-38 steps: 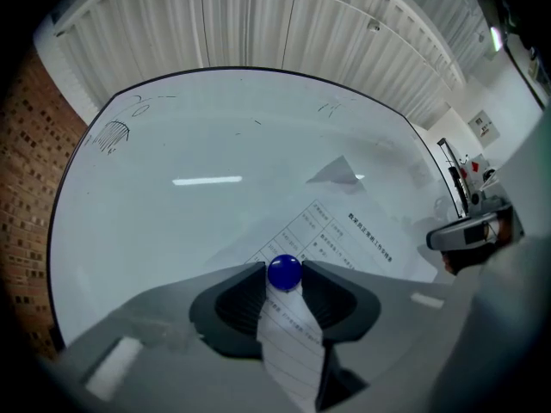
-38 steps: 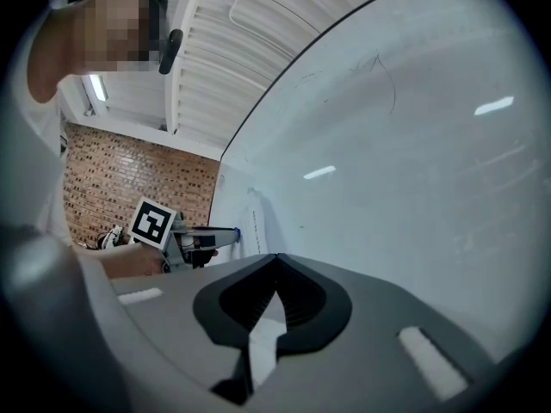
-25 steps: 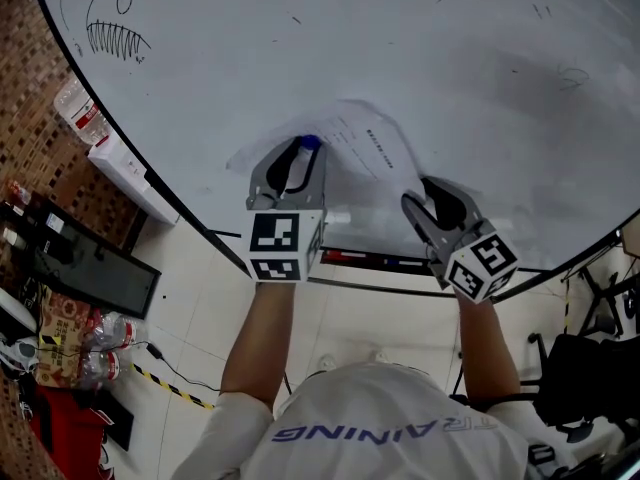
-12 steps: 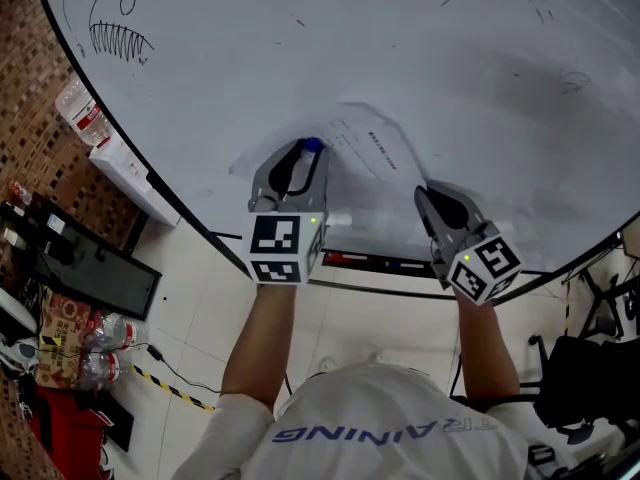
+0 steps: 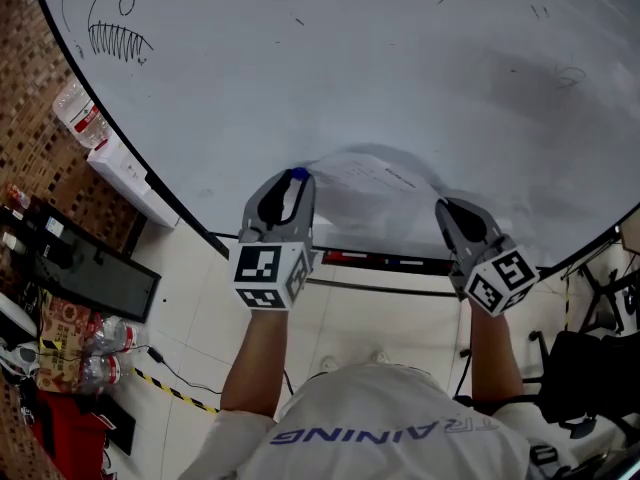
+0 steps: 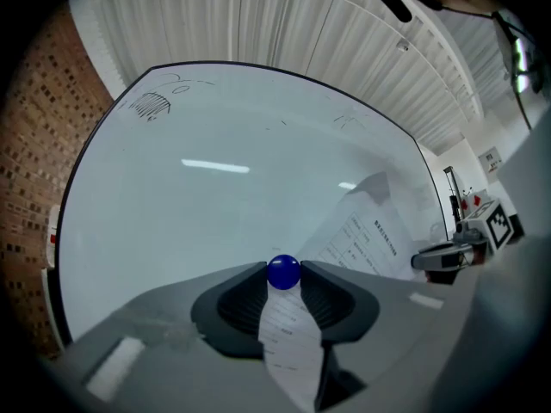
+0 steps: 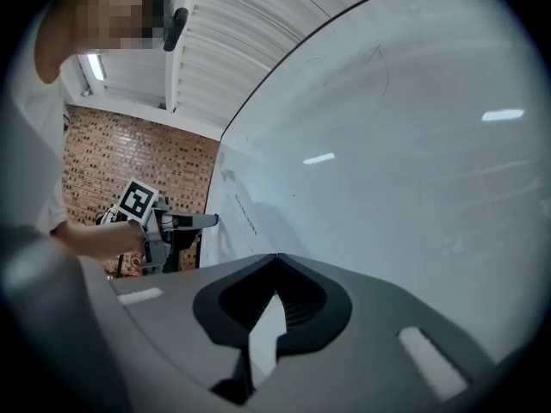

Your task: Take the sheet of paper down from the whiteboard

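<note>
The white printed sheet of paper (image 5: pixel 372 186) bows off the whiteboard (image 5: pixel 330 68) between my two grippers. My left gripper (image 5: pixel 290 180) is shut on a round blue magnet (image 6: pixel 283 271) at its jaw tips. A strip of the paper (image 6: pixel 288 342) runs back between those jaws, and the rest of the sheet (image 6: pixel 368 235) spreads to the right. My right gripper (image 5: pixel 448 208) is shut on the sheet's right edge, and a corner of paper (image 7: pixel 265 338) sticks out behind its closed jaws (image 7: pixel 275 256). Both grippers point level at the board.
Along the board's bottom edge runs a tray (image 5: pixel 375 260) holding markers. A toothy fish doodle (image 5: pixel 108 28) is at the board's upper left. White boxes and a bottle (image 5: pixel 105 148) stand left of the board, a black desk (image 5: pixel 90 268) is below them, and a chair (image 5: pixel 590 368) is at right.
The right gripper's jaws closed on the paper's right edge. Both grippers then drew back from the board and lower in the head view, and the sheet peeled away and bulged out.
</note>
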A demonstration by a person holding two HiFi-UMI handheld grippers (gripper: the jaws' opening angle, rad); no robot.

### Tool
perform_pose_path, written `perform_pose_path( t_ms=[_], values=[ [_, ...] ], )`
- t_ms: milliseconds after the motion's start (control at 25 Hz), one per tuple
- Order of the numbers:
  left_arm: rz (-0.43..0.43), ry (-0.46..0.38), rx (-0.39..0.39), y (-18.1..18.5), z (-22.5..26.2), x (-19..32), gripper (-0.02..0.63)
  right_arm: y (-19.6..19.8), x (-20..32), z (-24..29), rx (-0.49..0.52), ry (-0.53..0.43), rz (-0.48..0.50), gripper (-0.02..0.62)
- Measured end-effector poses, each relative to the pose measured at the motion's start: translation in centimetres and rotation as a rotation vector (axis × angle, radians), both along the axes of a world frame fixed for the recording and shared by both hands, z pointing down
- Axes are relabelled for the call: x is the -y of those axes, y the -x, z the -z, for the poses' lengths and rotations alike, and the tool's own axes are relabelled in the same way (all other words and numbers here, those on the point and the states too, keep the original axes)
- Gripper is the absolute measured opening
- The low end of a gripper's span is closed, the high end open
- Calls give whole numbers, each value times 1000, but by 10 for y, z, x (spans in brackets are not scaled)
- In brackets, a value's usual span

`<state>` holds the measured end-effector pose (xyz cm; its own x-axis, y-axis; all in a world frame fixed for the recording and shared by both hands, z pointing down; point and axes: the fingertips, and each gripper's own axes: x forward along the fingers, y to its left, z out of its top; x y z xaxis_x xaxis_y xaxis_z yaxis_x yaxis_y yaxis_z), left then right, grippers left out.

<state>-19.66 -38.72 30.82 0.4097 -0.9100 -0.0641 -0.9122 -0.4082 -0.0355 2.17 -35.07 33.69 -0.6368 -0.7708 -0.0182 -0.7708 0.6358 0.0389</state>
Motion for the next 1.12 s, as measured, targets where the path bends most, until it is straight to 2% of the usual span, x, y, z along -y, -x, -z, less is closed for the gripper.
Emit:
perform_pose_path(
  t_ms=[240,400,720,1120],
  values=[
    [13,80,-65,18,-43,-27,130,-25,-13,-18,-4,30,-73,8],
    [23,110,-71,26,-62,-36,132,-31,-18,-24,-25,36,-105,8],
    [28,109,-66,31,-65,-36,132,-44,-29,-26,-32,44,-142,8],
    [19,95,-48,27,-60,-37,132,-43,-30,-26,-41,43,-142,8]
  ],
)
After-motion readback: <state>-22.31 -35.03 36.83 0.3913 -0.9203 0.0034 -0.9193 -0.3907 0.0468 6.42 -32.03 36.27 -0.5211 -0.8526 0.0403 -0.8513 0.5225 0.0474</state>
